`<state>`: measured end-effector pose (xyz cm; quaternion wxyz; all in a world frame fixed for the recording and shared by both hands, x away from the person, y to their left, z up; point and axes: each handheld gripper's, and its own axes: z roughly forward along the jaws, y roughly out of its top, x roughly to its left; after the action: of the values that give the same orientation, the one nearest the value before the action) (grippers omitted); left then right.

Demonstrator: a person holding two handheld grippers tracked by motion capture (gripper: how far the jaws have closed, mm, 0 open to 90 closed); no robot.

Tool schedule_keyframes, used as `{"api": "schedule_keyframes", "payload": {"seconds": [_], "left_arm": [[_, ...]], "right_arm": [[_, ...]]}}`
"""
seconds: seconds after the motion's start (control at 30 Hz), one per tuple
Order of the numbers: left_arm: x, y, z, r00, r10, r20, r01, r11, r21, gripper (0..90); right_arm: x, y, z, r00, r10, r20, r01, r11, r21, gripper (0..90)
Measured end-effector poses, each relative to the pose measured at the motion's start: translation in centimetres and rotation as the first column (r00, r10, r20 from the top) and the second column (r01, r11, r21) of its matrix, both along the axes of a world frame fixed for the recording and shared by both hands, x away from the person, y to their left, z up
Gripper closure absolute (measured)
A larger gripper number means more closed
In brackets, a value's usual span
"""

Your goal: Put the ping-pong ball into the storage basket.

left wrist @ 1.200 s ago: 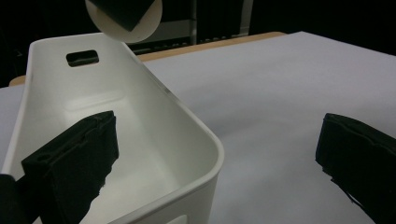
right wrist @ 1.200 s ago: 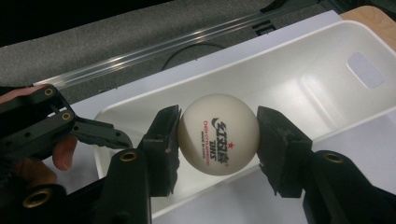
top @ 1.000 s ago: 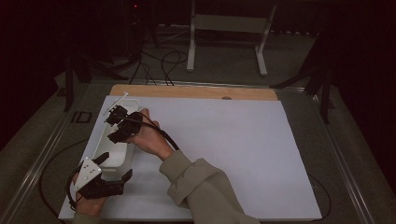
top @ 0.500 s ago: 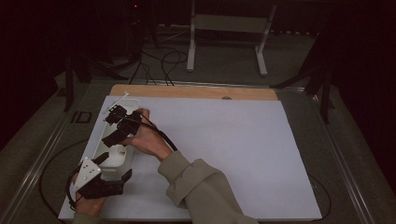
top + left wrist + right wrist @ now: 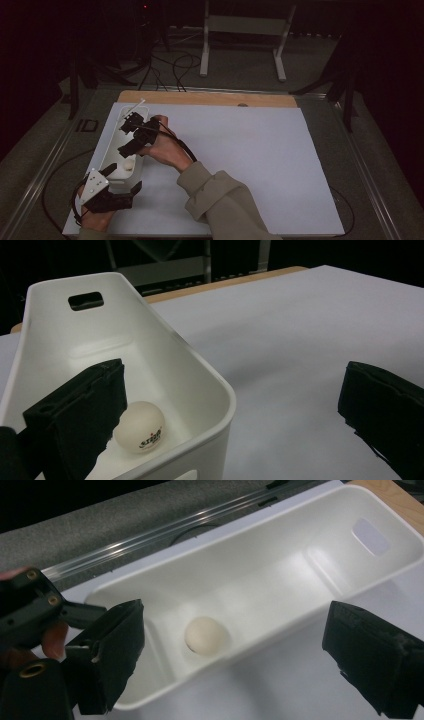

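Below the right claw (image 5: 134,135) lies the long white tray (image 5: 116,131), its bed bare beyond the ball (image 5: 206,635); the walls hem a level pass, so the way in is from above. To this claw's right the white table (image 5: 250,160) sheet runs bare. The left claw (image 5: 122,180) straddles the tray's near end.

Both grippers matte black, two blocky jaws each. Left gripper (image 5: 122,181): grey three-cornered plate (image 5: 93,183) on top with small dark dots on it, black cable (image 5: 50,190) looping off to the side. Right gripper (image 5: 129,134): angular black frame, black cable (image 5: 176,142) running across the back of the hand. Right arm wears an olive-khaki sleeve (image 5: 225,200), loose, creased, ribbed cuff. In the right gripper view, brass-coloured screw inserts (image 5: 33,670) sit in the left gripper's black body.
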<state>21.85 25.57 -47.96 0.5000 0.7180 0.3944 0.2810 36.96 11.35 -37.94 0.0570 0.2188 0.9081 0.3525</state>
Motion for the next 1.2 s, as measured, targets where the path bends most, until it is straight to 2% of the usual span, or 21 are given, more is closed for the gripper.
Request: {"api": "schedule_keyframes", "payload": {"seconds": [0.4,0.67,0.93,1.2], "left_arm": [[0.0,0.0,0.0,1.0,0.001,-0.003,-0.001,1.0,0.001,0.0],[0.1,0.0,0.0,1.0,0.003,-0.003,-0.003,1.0,0.003,0.0],[0.2,-0.3,-0.1,1.0,0.0,-0.01,0.0,1.0,0.007,0.0],[0.2,-0.1,-0.1,0.9999,0.0,-0.014,0.0,1.0,-0.003,0.0]], "right_arm": [[0.3,-3.5,-0.7,0.999,-0.044,-0.007,0.044,0.999,-0.008,9.4],[0.4,-6.5,-0.8,0.9968,-0.08,-0.002,0.08,0.997,-0.008,9.5],[0.3,-10.3,-1.5,0.9906,-0.137,0.002,0.137,0.99,-0.021,9.4],[-0.8,-13.6,-2.4,0.9853,-0.166,0.038,0.168,0.985,-0.044,9.4]]}}
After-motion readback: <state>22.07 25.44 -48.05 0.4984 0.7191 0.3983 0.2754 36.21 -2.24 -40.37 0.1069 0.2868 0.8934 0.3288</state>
